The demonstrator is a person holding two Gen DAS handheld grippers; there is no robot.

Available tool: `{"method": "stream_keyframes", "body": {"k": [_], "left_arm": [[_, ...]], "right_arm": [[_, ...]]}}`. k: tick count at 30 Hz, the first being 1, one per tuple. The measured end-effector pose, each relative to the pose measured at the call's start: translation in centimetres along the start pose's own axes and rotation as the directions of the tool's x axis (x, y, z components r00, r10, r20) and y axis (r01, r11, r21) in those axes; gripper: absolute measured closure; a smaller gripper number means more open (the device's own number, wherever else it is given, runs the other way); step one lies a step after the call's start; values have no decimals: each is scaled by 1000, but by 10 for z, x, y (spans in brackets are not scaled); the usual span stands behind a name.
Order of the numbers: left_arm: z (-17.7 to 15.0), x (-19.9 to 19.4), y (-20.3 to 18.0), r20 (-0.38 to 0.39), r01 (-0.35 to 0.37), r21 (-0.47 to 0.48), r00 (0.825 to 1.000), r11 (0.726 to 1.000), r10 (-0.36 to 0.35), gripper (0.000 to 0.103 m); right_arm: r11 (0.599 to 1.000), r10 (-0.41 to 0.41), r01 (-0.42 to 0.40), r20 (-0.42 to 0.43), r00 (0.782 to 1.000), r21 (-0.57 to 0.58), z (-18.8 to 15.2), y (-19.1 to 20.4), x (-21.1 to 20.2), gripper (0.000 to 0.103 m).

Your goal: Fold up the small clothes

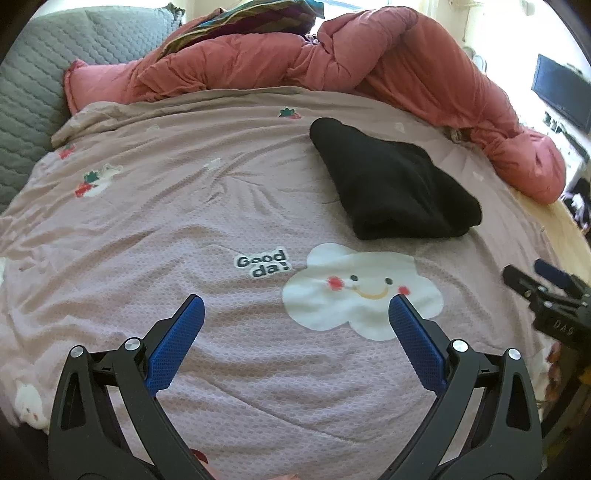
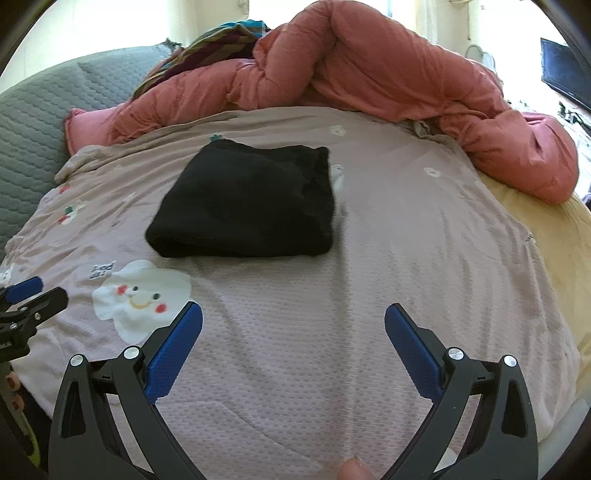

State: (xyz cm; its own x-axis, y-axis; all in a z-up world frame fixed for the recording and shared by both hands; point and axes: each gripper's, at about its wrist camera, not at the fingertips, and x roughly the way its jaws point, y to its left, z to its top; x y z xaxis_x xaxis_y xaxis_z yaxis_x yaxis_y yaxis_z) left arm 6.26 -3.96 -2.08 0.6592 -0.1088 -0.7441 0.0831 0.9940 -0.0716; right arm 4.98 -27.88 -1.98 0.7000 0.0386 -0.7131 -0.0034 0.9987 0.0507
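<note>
A black garment [image 1: 395,184] [image 2: 247,203] lies folded into a thick rectangle on the mauve bedsheet [image 1: 221,206] [image 2: 406,240]. My left gripper [image 1: 295,306] hovers open above the sheet, near the cloud print [image 1: 354,291], well short of the garment. The right gripper [image 2: 293,314] is open too, with bare sheet between its blue pads and the garment ahead to the left. Each gripper shows at the other view's edge: the right gripper [image 1: 546,291] and the left gripper [image 2: 26,299]. Neither touches the garment.
A bunched pink duvet [image 1: 388,62] [image 2: 369,74] runs along the far side of the bed. A grey quilted headboard [image 1: 33,92] [image 2: 29,122] stands at the left. A striped cloth [image 1: 243,18] lies behind the duvet. A yellow mattress edge [image 2: 554,236] shows at the right.
</note>
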Motion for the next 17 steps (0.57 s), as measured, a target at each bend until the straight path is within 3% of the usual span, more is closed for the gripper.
{"method": "stream_keyframes", "body": {"k": [5,7,9,11,14,16,17], "left_arm": [[2,3,8,-8,25,-24,1000,999,-25,9],[5,5,15,-12,36,-43,999,998,-37,9],[11,6,29,-17,27,-60,999,998,-28,9],[20,10,52,-14,-3,-89,1000,996,2,9],[31,16,98,-38,-39,-155,999,987,34,9],[37,19,136,-45,-105,-194,994,975,98,9],[41,21,159,-50,-154,-215,988,965,146,9]], "right_arm": [[988,-116,116,-2,993,102,-4,-35,-5,5],[961,-214,207,18,977,183,-8,-58,-15,5],[910,-310,290,22,950,297,-15,-95,-28,5],[837,-410,382,-14,912,391,-24,-136,-42,5],[676,-547,512,-106,831,530,-51,-209,-71,5],[555,-640,609,-177,748,567,-74,-250,-90,5],[555,-640,609,-177,748,567,-74,-250,-90,5]]}}
